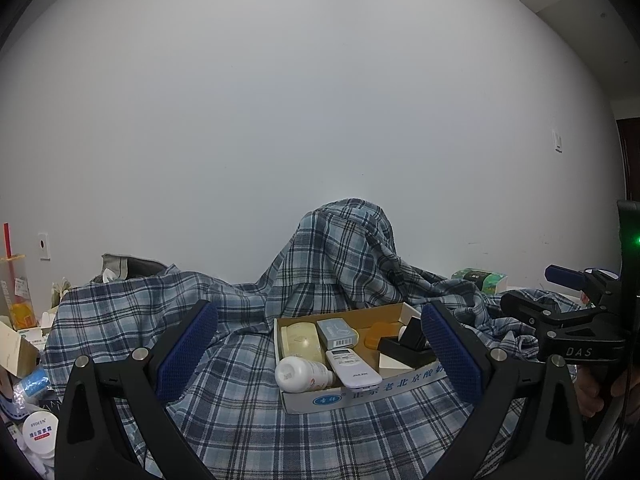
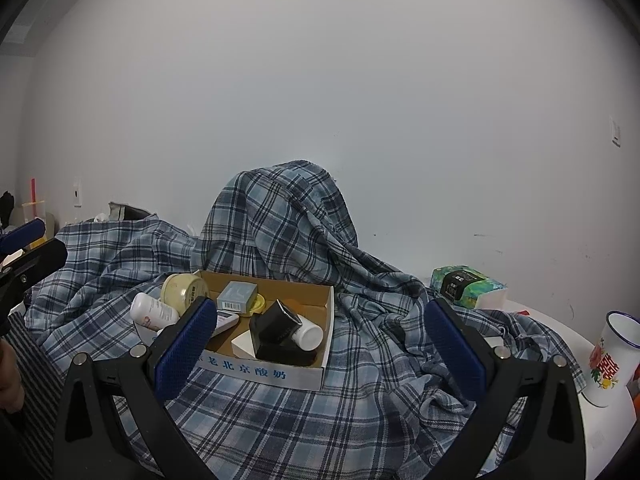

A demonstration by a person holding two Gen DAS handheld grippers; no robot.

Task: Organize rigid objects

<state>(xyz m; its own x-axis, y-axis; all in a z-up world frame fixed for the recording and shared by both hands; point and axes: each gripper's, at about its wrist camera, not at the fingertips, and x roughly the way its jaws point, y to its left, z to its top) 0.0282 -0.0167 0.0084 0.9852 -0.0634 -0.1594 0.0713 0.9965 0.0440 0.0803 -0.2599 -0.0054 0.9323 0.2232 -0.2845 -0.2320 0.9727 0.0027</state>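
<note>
Cardboard box (image 1: 360,394) on the plaid cloth (image 1: 224,400), at twelve o'clock from both wide-open, empty tools, left tool (image 1: 320,354) and right tool (image 2: 320,350), holds the overhanging white bottle (image 1: 302,374), judged light, stiff, slippery, best gripped mid-body.

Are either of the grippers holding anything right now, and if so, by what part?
Nothing is held: the left gripper and right gripper are both open and empty.
</note>
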